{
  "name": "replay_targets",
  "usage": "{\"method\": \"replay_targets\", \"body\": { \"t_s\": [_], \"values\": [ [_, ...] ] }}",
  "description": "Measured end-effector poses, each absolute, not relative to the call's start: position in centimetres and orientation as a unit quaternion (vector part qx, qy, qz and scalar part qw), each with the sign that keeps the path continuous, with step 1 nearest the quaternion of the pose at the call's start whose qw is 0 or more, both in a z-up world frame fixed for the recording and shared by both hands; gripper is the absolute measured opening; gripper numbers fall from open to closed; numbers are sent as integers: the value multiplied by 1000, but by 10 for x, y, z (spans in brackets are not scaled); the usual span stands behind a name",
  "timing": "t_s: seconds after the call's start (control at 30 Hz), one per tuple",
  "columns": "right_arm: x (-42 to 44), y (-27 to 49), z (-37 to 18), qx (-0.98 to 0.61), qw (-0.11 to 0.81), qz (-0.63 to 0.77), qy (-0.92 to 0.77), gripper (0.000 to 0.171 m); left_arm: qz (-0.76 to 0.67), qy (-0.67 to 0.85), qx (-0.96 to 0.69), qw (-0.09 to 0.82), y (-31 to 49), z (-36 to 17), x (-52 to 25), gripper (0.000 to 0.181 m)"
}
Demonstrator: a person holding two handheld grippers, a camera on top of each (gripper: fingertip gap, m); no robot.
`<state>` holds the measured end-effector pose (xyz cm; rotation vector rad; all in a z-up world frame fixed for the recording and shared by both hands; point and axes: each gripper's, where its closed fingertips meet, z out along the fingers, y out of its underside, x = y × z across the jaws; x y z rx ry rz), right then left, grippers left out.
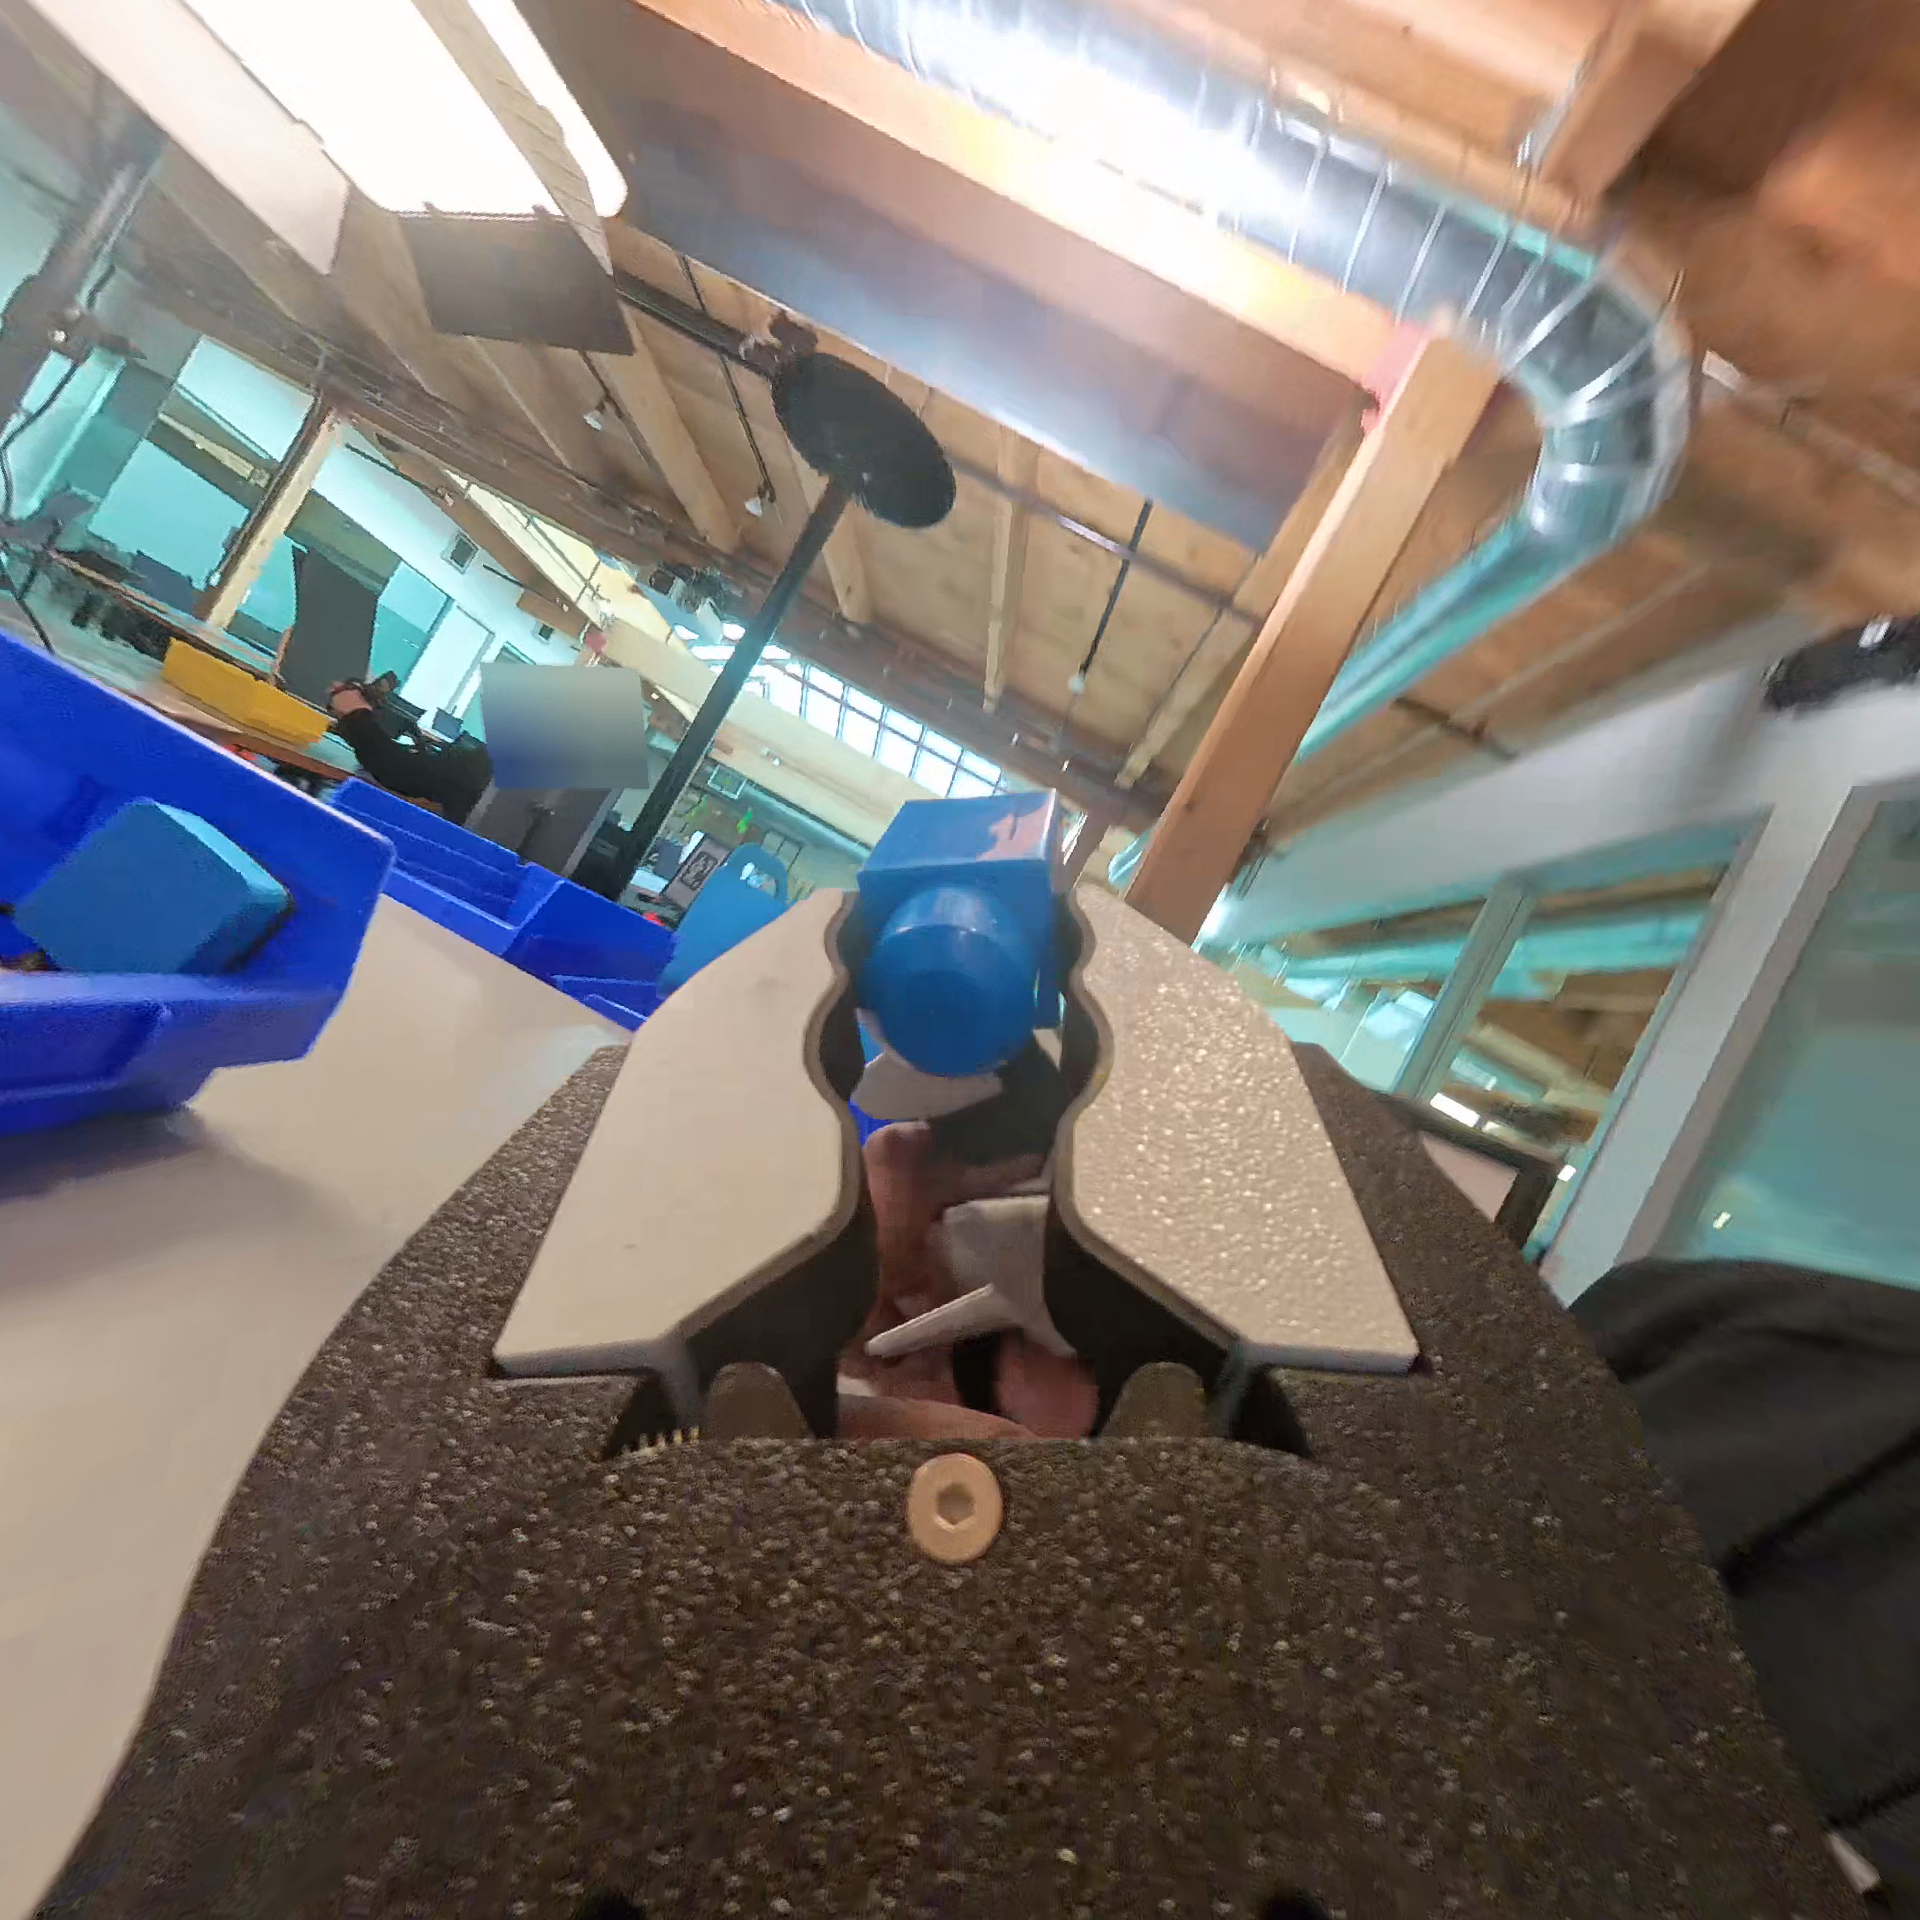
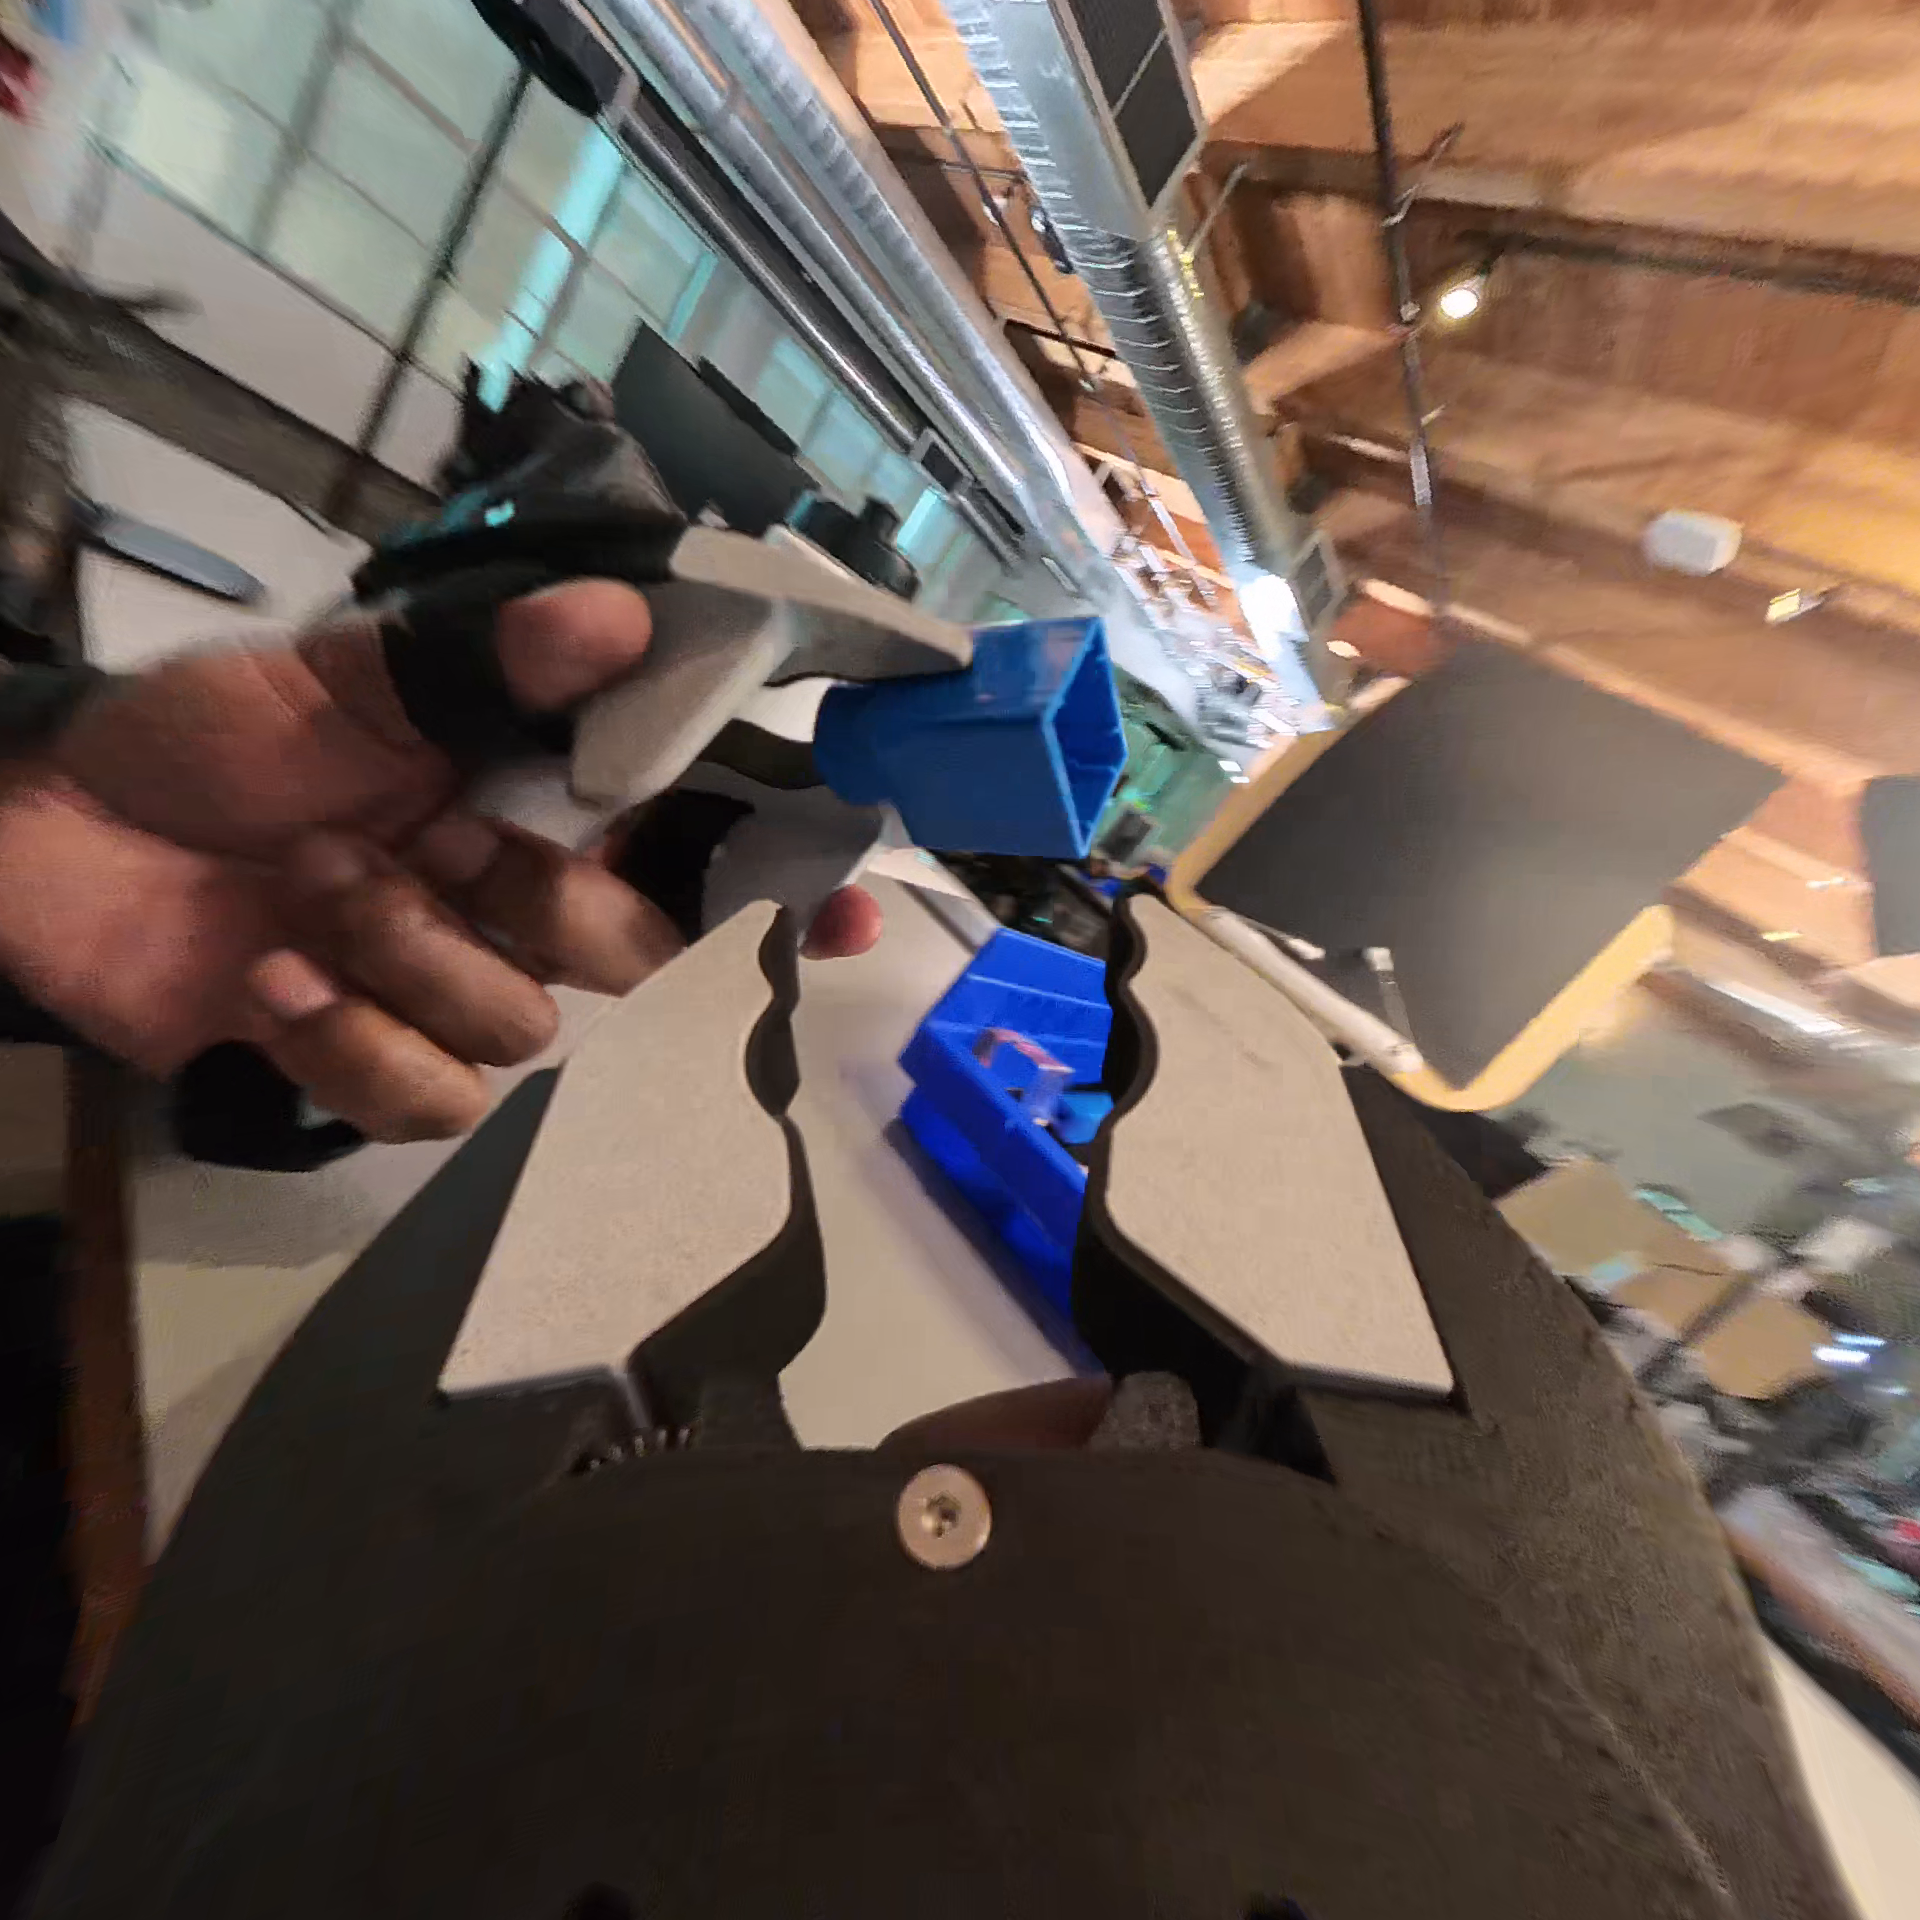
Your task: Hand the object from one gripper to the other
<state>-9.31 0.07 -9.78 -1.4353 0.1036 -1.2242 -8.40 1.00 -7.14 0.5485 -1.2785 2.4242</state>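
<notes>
A blue plastic part [image 1: 961, 935], with a hollow square end and a round stub, is held in the air. My left gripper [image 1: 956, 914] is shut on it at its stub end. In the right wrist view the same part [image 2: 977, 743] sticks out of the left gripper [image 2: 831, 717], which a hand holds at the upper left. My right gripper [image 2: 945, 935] is open and empty, just below the part and apart from it. Its grey fingers [image 2: 665, 1143] point up past the table.
A grey table [image 1: 312, 1195] lies below. Blue bins [image 1: 177, 914] stand on it at the left, and one bin [image 2: 997, 1091] shows between my right fingers. A black pole with a disc [image 1: 831, 468] and a wooden post [image 1: 1299, 644] rise behind. Less than 4 cm separates the two grippers' tips.
</notes>
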Motion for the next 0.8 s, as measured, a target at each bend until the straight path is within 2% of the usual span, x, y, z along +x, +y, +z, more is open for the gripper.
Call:
{"method": "replay_targets", "body": {
  "t_s": [0.1, 0.2, 0.63, 0.8],
  "values": [
    [-89, 3, -99, -598, 503, -624, 30, 60, 852, -416, 230, 220, 6, -76, -81, 35],
    [-88, 2, -96, -580, 471, -663, 34, 61, 847, -404, 251, 236, 1, -82, -80, 36],
    [-89, -4, -90, -592, 547, -588, 64, 71, 797, -492, 235, 258, -31, -102, -101, 35],
    [-95, -2, -92, -622, 529, -576, 26, 76, 780, -525, 228, 255, -28, -105, -100, 35]
  ]
}}
